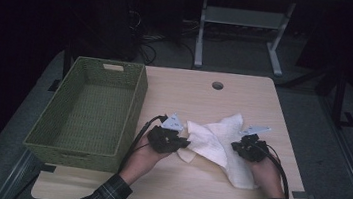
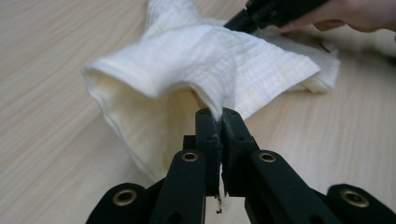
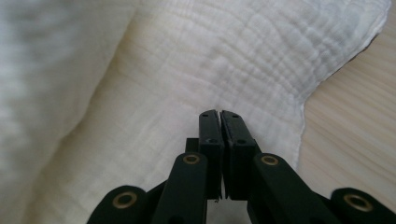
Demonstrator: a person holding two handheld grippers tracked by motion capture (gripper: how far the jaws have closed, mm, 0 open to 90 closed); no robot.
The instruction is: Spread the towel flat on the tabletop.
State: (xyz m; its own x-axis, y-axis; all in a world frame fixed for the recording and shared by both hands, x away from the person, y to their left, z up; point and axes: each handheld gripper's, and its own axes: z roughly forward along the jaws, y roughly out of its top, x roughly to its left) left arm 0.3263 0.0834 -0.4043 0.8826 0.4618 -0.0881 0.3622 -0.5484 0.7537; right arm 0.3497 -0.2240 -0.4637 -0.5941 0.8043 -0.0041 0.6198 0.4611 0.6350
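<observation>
A white cloth (image 1: 219,143) lies crumpled on the wooden table (image 1: 189,186), right of middle, between the person's 2 hands. Its far corner points away from the person and its near right end lies by the right hand (image 1: 266,176).

The left gripper (image 1: 185,143) sits at the cloth's left edge. In the left gripper view its 2 jaws are pressed together on a pinch of the cloth (image 2: 205,65), and the fabric rises from them in a raised fold clear of the table. The right gripper (image 2: 243,21) shows at the far side of that view, touching the cloth there.

The right gripper (image 1: 235,146) is at the cloth's right side. In the right gripper view its jaws are closed tight together over the cloth (image 3: 187,70); whether any fabric is caught between them I cannot tell. A strip of bare table (image 3: 355,121) shows to the right.

A green woven basket (image 1: 133,109) stands on the left part of the table, just beside the left hand (image 1: 143,158), apart from the cloth.
</observation>
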